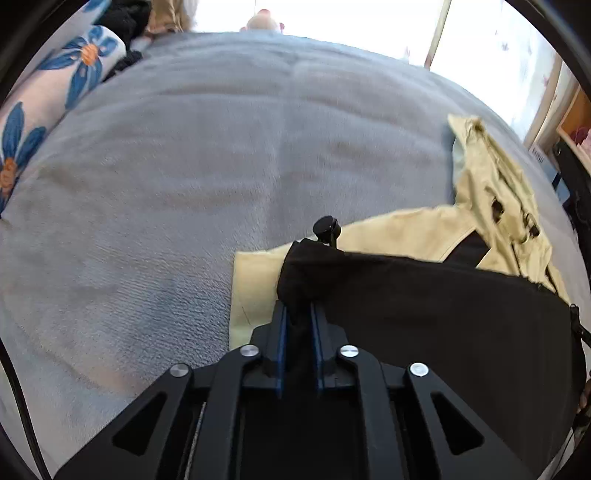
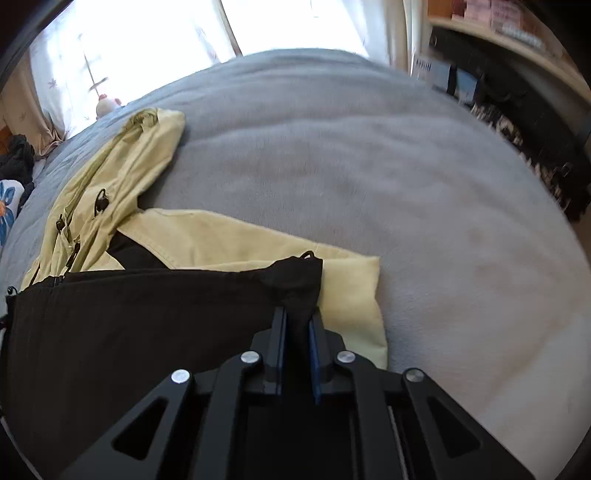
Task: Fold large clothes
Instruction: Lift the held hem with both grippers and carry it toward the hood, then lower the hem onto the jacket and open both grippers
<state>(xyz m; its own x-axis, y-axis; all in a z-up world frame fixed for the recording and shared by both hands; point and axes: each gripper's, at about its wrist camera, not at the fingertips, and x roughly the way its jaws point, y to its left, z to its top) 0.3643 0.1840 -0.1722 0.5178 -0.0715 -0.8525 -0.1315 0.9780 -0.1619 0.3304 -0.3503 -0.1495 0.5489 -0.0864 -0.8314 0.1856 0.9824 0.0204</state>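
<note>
From the left wrist camera we see our left gripper (image 1: 298,314) at the near edge, its two blue-lined fingers (image 1: 279,332) pressed in on a bunched corner of the jacket (image 1: 424,236). The black fabric (image 1: 443,325) of that jacket stretches from the pinch away to the right, taut along its far edge and raised off the bed. Below and beyond it lies the pale yellow part of the same jacket, spread on the grey blanket (image 1: 184,184), with its hood (image 1: 491,177) reaching toward the far right. A black cord stopper (image 1: 325,226) sticks up just beyond the pinched corner. A pillow with blue flowers (image 1: 55,92) lies along the far left edge of the bed, and a bright window (image 1: 332,22) fills the far side.

From the right wrist camera we see our right gripper (image 2: 297,317) at the near edge, likewise clamped on a gathered black corner, with blue pads (image 2: 314,350) on either side of the cloth. Here the black fabric (image 2: 147,332) runs off to the left. The yellow part (image 2: 240,236) lies flat beneath it on the grey blanket (image 2: 406,184), and the hood (image 2: 147,147) points to the far left. A shelf (image 2: 517,37) and dark clutter stand at the far right, blurred.
</note>
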